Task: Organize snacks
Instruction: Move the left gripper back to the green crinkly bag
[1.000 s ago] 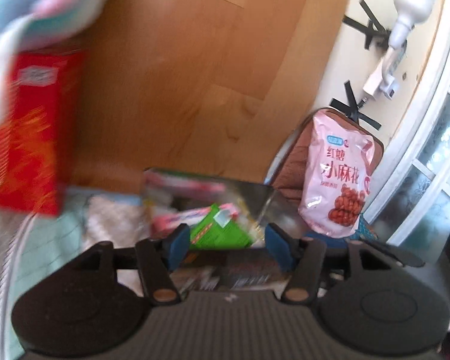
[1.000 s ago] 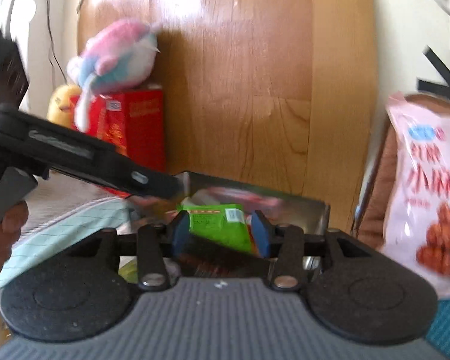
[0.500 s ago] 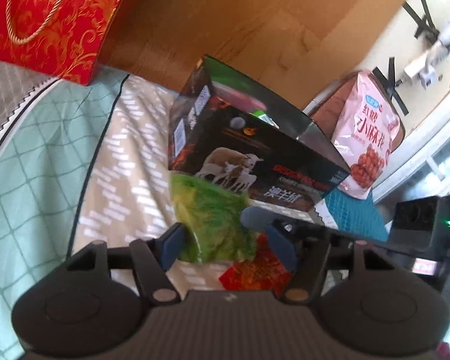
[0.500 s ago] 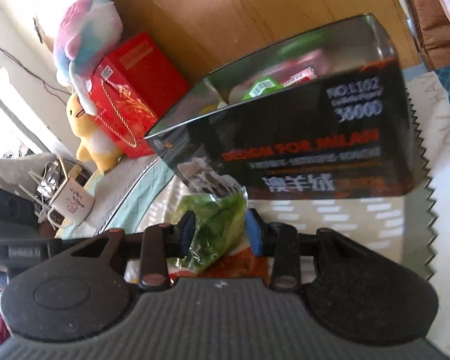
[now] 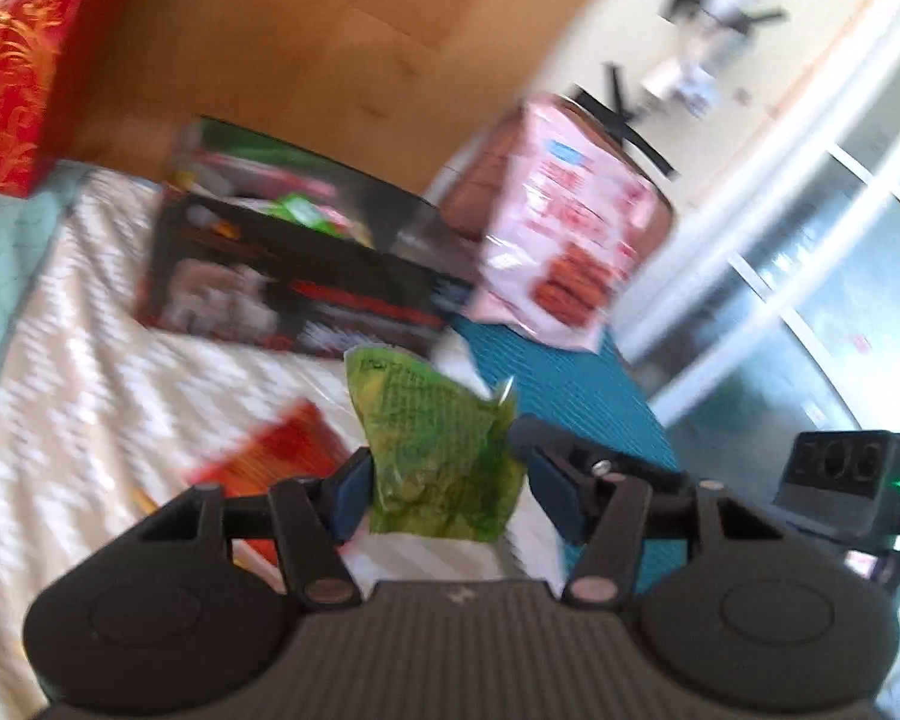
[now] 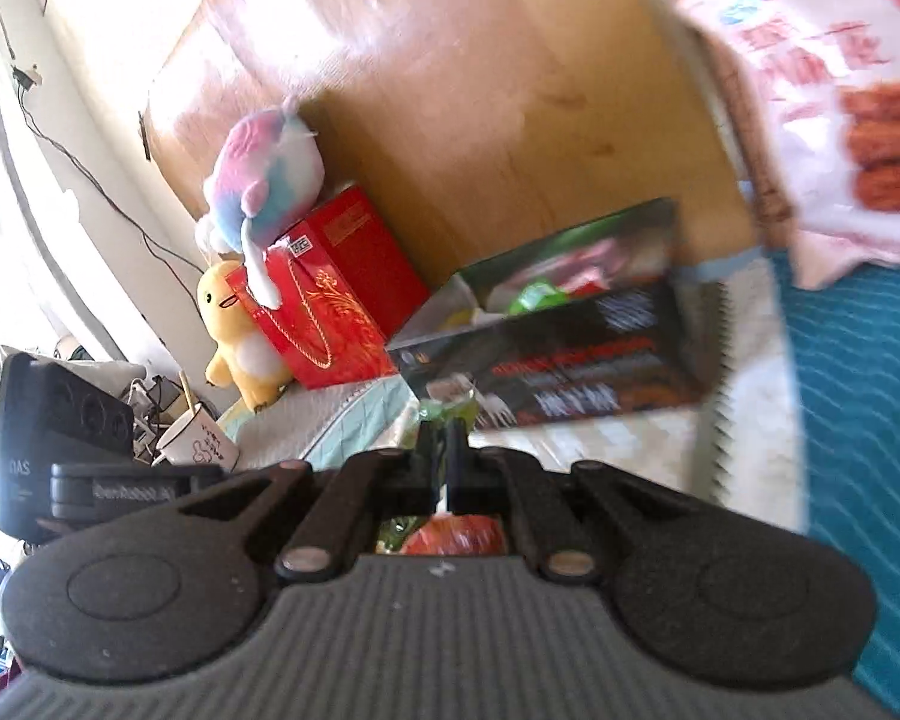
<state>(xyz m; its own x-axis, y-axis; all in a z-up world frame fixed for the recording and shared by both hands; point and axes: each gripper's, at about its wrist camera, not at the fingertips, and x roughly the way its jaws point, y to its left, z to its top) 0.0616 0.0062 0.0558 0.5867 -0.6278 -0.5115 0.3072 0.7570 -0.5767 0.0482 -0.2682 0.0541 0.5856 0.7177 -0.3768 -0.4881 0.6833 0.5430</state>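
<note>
The right gripper [image 6: 440, 456] pinches the crinkly green snack packet [image 5: 441, 450], hanging between the left gripper's [image 5: 450, 495] spread jaws. Ahead sits the open black cardboard box [image 5: 294, 294]; carry high, release over its opening.

Only "OAS" on the black camera unit [image 6: 60, 420] can be read; the print on the box [image 6: 570, 372] and bags is too blurred.
</note>
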